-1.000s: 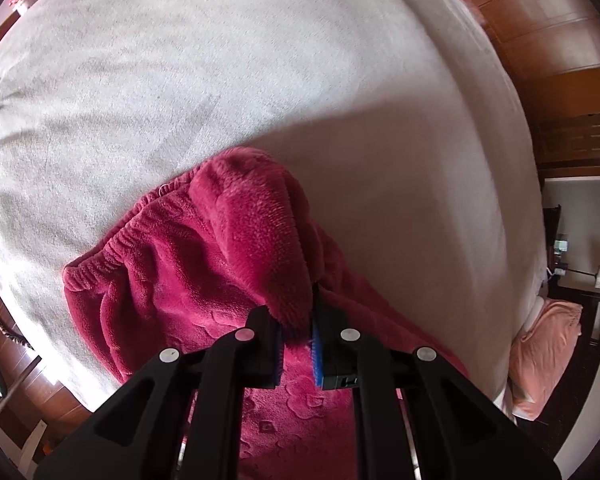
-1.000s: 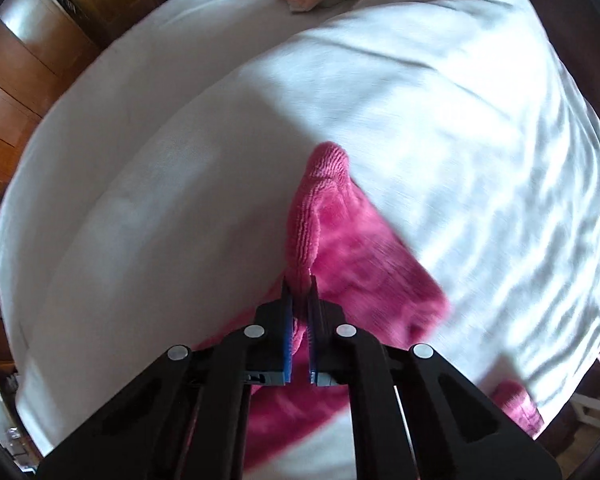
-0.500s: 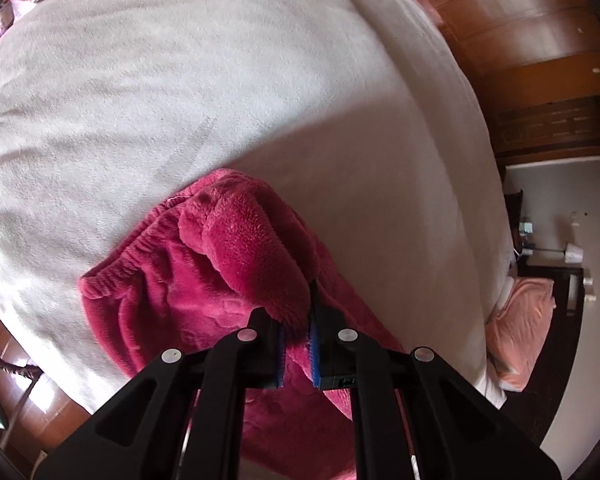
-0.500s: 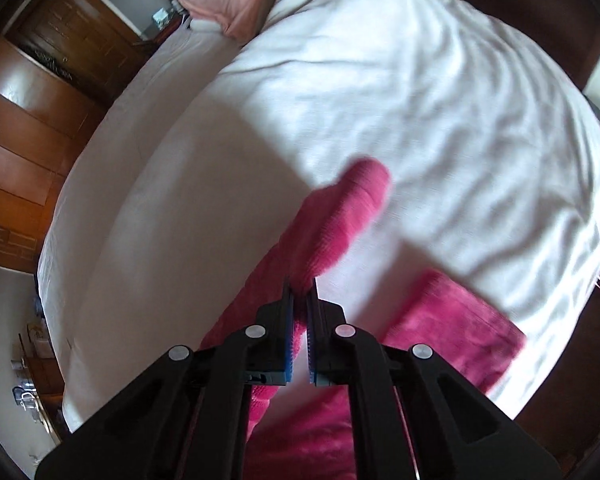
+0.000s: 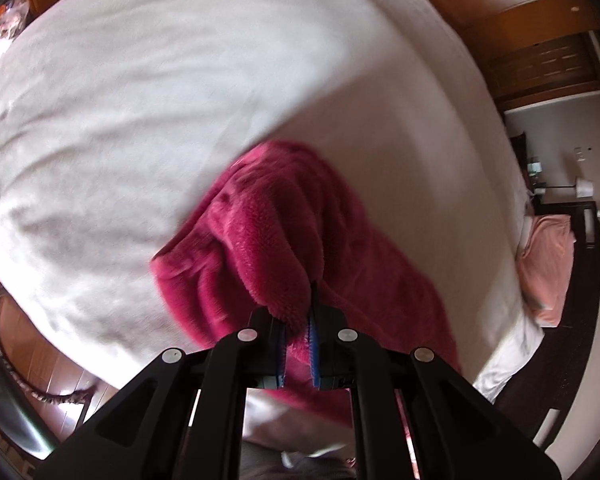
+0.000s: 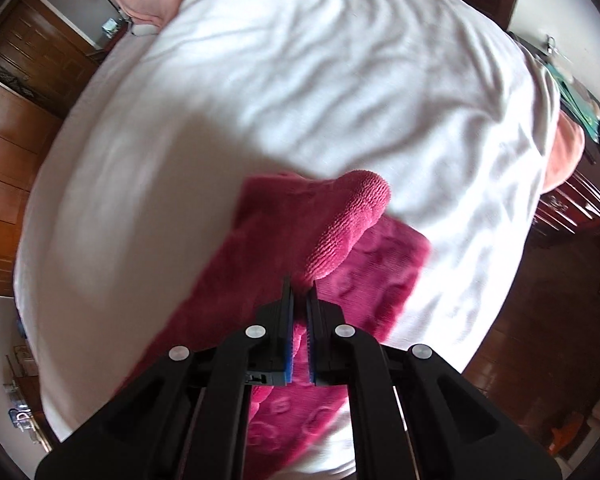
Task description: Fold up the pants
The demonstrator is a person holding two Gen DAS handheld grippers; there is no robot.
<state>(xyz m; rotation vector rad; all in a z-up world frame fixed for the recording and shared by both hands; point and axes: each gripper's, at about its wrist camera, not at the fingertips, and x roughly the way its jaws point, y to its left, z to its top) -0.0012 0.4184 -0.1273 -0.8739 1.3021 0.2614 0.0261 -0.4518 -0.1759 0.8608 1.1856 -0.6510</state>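
- Left gripper point(image 5: 298, 322) is pressed together on a thick fold of the pants point(image 5: 284, 236); the fleece bulges out just in front of its fingertips and also fills the narrow gap between the blue pads.
- Right gripper point(image 6: 299, 300) is pinching the same pants point(image 6: 352, 216); a ribbed, rounded end of the cloth stands up ahead of the tips and leans to their right.
- Below and ahead of the left gripper the dark pink cloth hangs down in soft folds to the white bedcover point(image 5: 180, 80), and one band of it runs away to the right of the fingers.
- Under the right gripper the rest of the garment lies flat on the bedcover point(image 6: 300, 80), spreading to both sides of the fingers, with a pressed pattern of small rings on its surface.
- Far to the right of the left gripper a peach pillow point(image 5: 548, 264) lies at the end of the bed.
- Both views are somewhat blurred.
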